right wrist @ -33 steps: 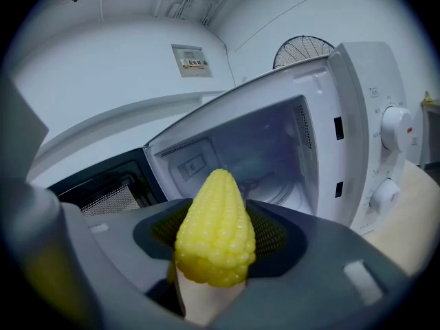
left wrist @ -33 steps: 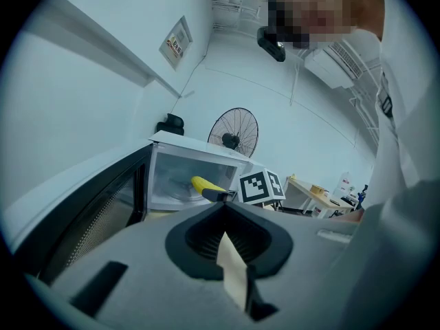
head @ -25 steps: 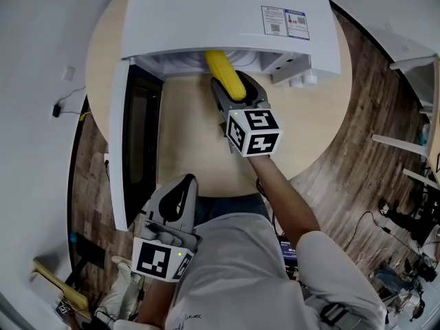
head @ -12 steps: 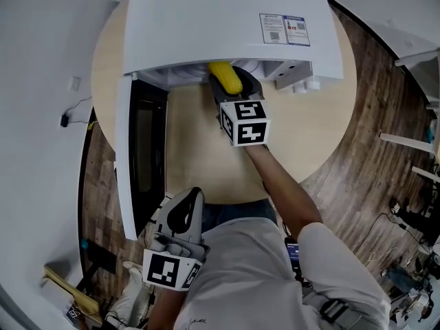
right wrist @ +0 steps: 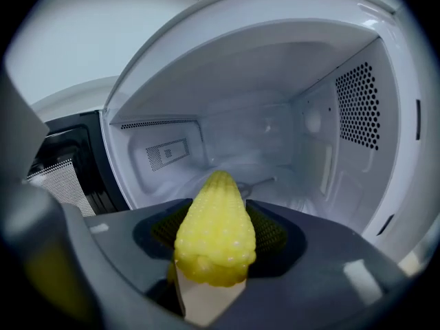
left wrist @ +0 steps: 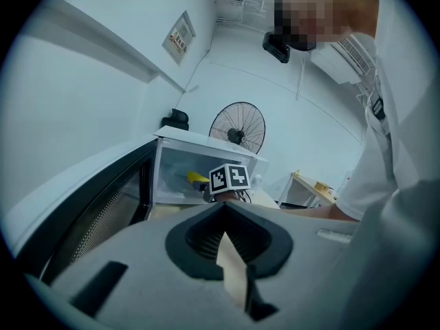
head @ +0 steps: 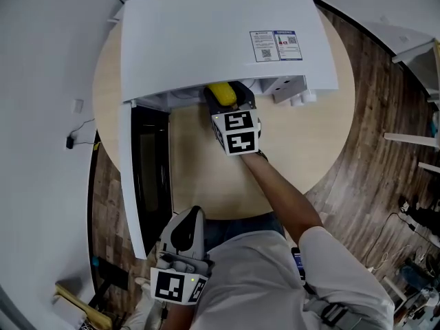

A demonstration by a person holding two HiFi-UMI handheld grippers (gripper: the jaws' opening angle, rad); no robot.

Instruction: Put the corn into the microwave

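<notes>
A yellow corn cob [head: 221, 93] is clamped lengthwise in my right gripper [head: 227, 100], which is shut on it. The corn's tip [right wrist: 214, 229] points into the open cavity of the white microwave [right wrist: 275, 136], just at its mouth. From above, the microwave [head: 220, 33] stands on the round table, and its top hides the corn's front end. The door [head: 144, 177] is swung wide open on the left. My left gripper [head: 185, 229] is held low near the person's body, jaws together and empty. In the left gripper view this gripper [left wrist: 223, 236] faces the microwave [left wrist: 179, 170] and the corn [left wrist: 197, 178].
The light wooden round table [head: 199, 163] has bare surface in front of the microwave. A glass turntable [right wrist: 240, 174] lies on the cavity floor. A standing fan [left wrist: 237, 126] is behind the microwave. Dark plank floor [head: 371, 150] surrounds the table.
My right gripper has carried the corn forward and slightly down, further under the microwave's top edge. The left gripper has stayed where it was.
</notes>
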